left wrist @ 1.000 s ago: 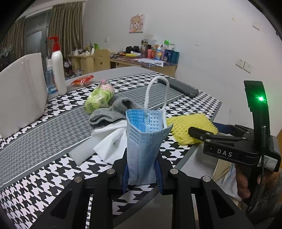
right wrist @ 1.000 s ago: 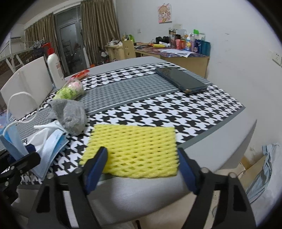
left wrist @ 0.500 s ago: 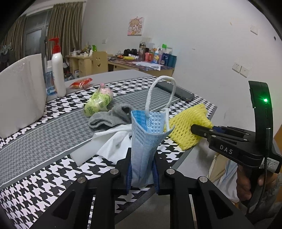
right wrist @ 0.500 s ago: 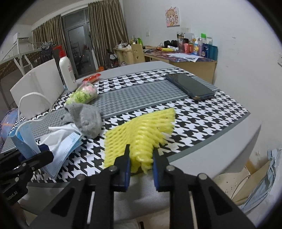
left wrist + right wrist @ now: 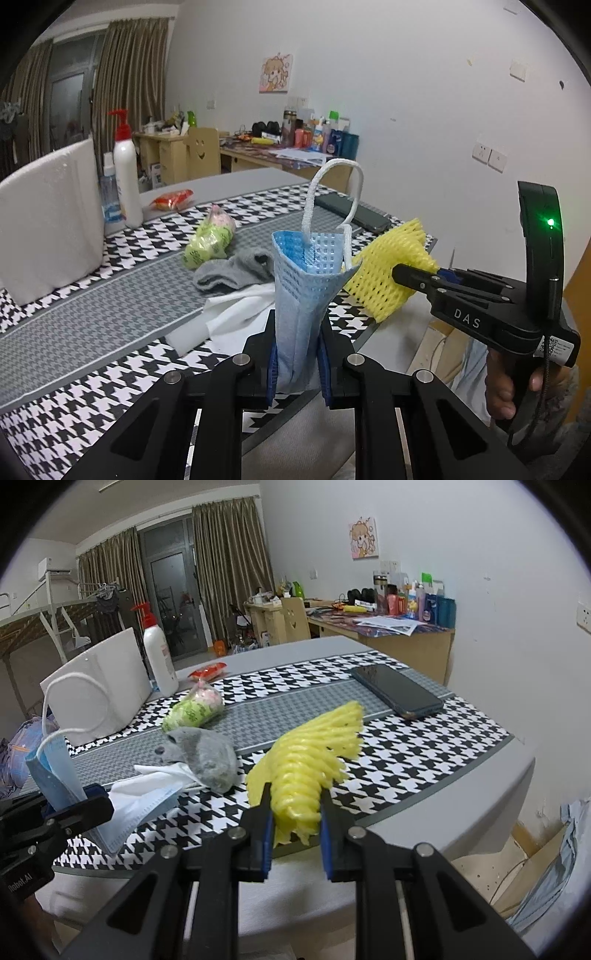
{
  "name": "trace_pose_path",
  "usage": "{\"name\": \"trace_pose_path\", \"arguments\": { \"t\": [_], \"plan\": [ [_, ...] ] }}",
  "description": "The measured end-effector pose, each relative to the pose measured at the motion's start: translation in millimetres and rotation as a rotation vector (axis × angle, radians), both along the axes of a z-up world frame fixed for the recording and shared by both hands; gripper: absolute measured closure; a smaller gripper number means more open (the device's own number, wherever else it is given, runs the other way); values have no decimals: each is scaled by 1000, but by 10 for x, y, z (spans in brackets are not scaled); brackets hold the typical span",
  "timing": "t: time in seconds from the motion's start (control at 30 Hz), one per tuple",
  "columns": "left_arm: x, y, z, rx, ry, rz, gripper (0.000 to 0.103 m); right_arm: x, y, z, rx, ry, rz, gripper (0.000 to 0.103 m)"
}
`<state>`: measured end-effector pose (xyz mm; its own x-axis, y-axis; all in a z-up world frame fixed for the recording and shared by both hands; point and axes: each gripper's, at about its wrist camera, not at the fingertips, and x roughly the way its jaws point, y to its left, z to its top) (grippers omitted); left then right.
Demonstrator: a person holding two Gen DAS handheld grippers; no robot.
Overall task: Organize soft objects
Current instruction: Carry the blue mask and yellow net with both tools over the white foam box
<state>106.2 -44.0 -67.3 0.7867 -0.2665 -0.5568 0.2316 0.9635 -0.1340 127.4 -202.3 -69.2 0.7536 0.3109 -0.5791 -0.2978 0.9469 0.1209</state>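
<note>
My left gripper (image 5: 297,363) is shut on a blue face mask (image 5: 308,280), held upright above the table's near edge, its white ear loop (image 5: 332,192) sticking up. The same mask (image 5: 55,771) shows at the left of the right wrist view. My right gripper (image 5: 295,834) is shut on a yellow foam net (image 5: 314,757), bunched and lifted off the cloth; the net (image 5: 388,273) also hangs from that gripper at the right of the left wrist view. A grey sock (image 5: 207,753), white tissue (image 5: 147,794) and another mask under it lie on the houndstooth cloth.
A green wrapped bundle (image 5: 194,710), a white pump bottle (image 5: 159,657), a white foam board (image 5: 96,686), a red packet (image 5: 208,670) and a dark phone (image 5: 397,696) sit farther back. The round table's grey rim (image 5: 461,782) curves at right; a cluttered desk (image 5: 388,627) stands behind.
My right gripper shut on the yellow net, which lay flat, and lifted it bunched off the cloth. My left gripper rose a little with the mask still in it.
</note>
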Motion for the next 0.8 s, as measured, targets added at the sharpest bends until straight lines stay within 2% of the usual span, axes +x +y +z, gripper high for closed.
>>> {"name": "trace_pose_path", "arguments": {
  "t": [0.4, 0.8],
  "plan": [
    [-193, 170, 197, 7, -64, 43, 84, -201, 108, 202, 9, -72, 36, 78],
    [-366, 312, 371, -4, -121, 68, 84, -246, 222, 302, 45, -87, 73, 78]
  ]
}}
